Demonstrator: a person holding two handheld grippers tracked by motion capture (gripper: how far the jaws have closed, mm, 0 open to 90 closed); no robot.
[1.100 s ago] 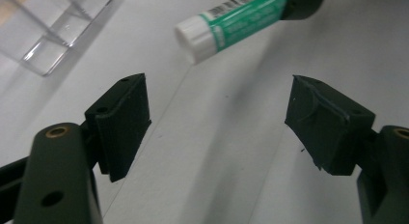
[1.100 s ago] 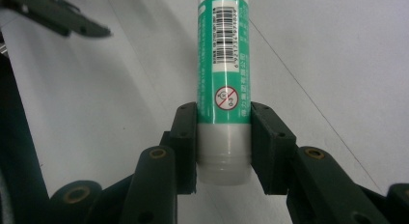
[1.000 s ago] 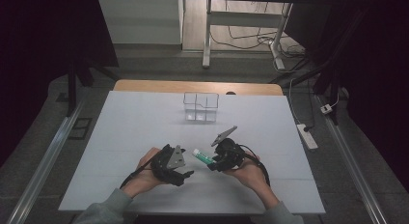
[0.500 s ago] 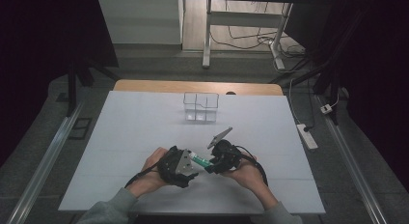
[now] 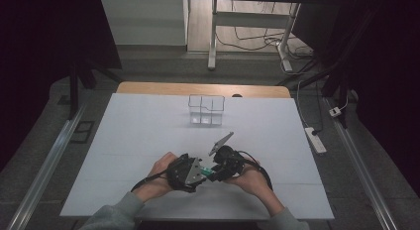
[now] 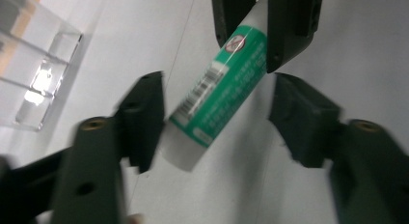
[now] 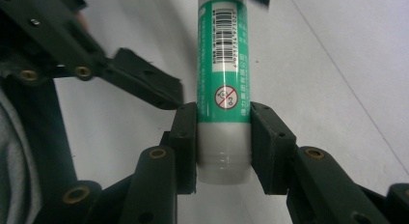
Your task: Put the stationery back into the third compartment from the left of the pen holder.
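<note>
Jaws clamp green tube (image 7: 223,64), white table (image 5: 148,136) (dark room), clear organizer (image 5: 206,110) beyond

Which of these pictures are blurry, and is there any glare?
Left gripper view: motion blur smears the left gripper fingers and the green glue stick; glare spots glint on the clear box. Right gripper view: sharp, barcode lines distinct, right gripper crisp. High view: white table evenly lit, surroundings dark.

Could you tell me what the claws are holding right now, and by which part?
The right claw grips the green glue stick at its white end; the left claw is open around the other end.
</note>
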